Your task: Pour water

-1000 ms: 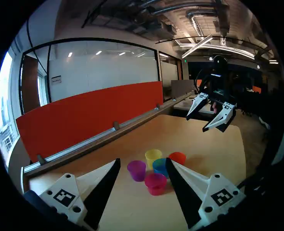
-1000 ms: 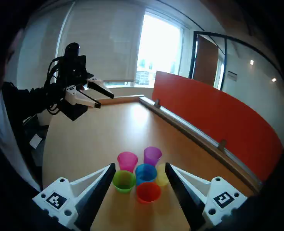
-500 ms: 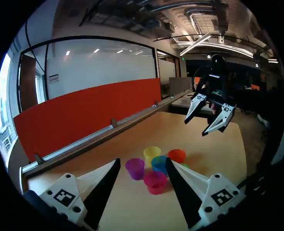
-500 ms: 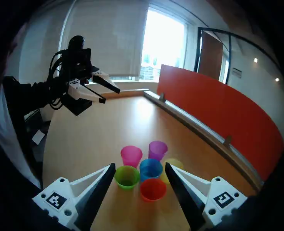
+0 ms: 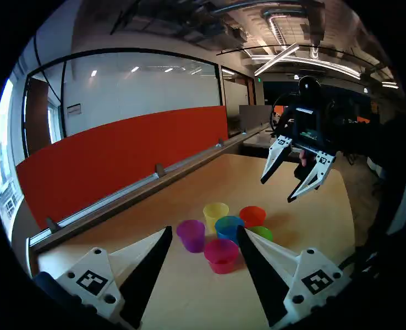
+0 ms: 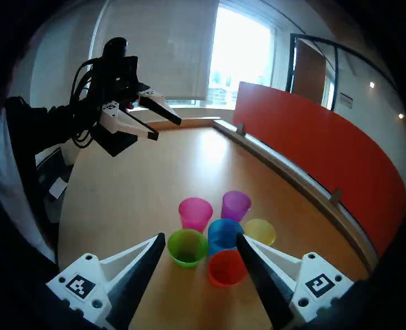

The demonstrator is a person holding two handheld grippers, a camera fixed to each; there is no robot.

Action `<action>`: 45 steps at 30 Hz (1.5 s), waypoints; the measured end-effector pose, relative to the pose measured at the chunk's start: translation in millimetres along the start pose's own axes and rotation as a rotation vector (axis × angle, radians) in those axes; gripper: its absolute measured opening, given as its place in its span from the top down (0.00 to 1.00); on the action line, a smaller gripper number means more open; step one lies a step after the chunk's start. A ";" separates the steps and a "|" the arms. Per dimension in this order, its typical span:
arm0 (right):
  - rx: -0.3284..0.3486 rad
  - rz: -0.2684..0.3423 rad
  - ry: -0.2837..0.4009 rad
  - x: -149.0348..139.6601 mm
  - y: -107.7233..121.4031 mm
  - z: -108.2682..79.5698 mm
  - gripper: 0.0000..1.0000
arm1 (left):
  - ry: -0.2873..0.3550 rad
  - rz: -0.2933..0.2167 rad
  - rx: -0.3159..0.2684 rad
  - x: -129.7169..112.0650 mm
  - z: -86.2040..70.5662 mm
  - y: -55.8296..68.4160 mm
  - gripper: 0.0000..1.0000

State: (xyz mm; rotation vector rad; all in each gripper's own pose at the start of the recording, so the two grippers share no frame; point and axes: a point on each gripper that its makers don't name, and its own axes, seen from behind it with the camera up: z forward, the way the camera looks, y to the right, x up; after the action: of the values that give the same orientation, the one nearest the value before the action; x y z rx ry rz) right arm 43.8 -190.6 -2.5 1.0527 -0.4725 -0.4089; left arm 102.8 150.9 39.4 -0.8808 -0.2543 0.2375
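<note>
Left gripper view: six cups (image 5: 229,227) cluster on the bench (image 5: 203,297), orange partition (image 5: 120,148) at ten o'clock. Left tool (image 5: 203,228) and right tool (image 6: 199,235) gape wide, empty.

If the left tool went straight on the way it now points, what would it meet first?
Probably the pink cup, nearest between the open fingers of the left tool, though depth is unclear.

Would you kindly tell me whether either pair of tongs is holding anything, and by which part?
Nothing is held: the left tongs and right tongs are both open and empty, apart from the coloured plastic cups.
</note>
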 end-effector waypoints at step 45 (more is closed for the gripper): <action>0.076 -0.008 -0.099 -51.4 -19.8 67.1 0.00 | -0.049 0.032 -0.027 -29.3 31.8 6.7 0.14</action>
State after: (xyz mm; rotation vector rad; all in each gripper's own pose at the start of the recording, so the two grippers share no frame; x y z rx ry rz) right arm -37.8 -220.5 -1.3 1.1113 -0.5757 -0.4546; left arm 64.5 169.1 50.0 -0.9068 -0.2896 0.2863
